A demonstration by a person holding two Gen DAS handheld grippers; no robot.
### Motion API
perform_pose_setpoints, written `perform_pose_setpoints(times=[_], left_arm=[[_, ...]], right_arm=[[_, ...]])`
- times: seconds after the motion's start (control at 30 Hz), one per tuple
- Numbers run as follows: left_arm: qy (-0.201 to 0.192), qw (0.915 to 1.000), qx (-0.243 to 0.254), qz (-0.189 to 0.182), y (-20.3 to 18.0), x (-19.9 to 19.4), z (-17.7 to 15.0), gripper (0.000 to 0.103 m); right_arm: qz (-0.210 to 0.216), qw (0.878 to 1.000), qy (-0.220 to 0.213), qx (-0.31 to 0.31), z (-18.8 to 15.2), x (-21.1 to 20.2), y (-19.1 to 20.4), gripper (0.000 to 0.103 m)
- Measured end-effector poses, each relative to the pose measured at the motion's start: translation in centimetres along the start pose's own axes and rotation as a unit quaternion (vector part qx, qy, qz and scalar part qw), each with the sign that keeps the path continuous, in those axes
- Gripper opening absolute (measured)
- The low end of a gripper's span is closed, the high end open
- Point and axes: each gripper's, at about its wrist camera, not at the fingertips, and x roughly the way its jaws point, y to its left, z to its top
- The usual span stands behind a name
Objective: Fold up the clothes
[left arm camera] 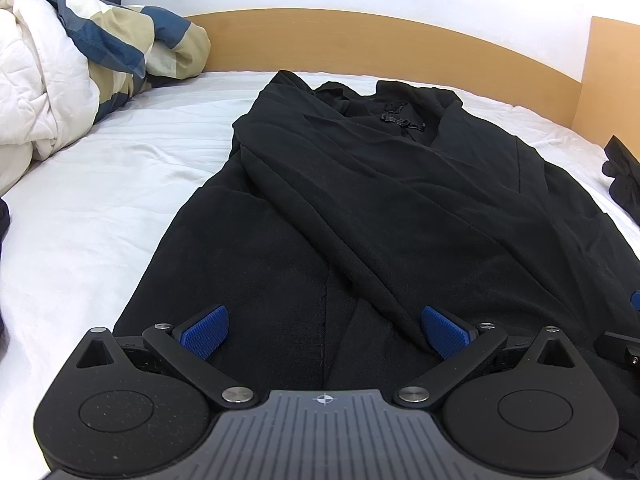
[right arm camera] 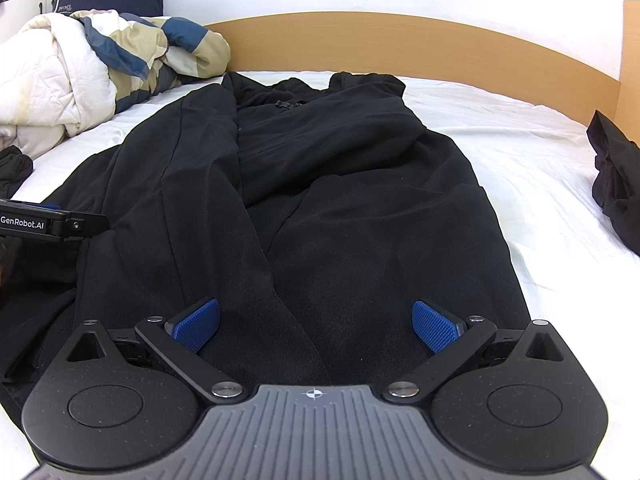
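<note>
Both grippers, left [left arm camera: 324,332] and right [right arm camera: 316,326], hover low over the near hem of the black garment [left arm camera: 360,208], blue pads [right arm camera: 198,324] spread wide, gripping nothing. It lies lengthwise on the white bed [left arm camera: 100,200], sides folded in.

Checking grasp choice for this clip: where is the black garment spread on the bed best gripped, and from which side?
Probably the near hem of the black garment, one corner per tool, coming in low from the foot of the bed. It lies lengthwise, collar at the far wooden headboard, hem nearest both tools. The left tool and right tool are open, side by side above that end, holding nothing.
</note>
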Motion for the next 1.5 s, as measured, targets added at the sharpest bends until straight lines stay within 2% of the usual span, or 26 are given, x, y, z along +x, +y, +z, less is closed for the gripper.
perform_pose_setpoints(times=[0.17, 0.33, 1.5], left_arm=[[-0.017, 0.9997, -0.02, -0.001, 0.21, -0.56, -0.57, 0.102], [-0.01, 0.9998, 0.001, 0.017, -0.64, -0.39, -0.6, 0.103], [-0.009, 0.9999, -0.006, 0.012, -0.35, -0.29, -0.53, 0.103]], right_arm=[[-0.002, 1.0, 0.001, 0.001, 0.16, 0.13, 0.24, 0.103], [-0.002, 1.0, 0.001, 0.0, 0.14, 0.13, 0.33, 0.103], [-0.003, 1.0, 0.0, 0.002, 0.16, 0.34, 0.6, 0.103]])
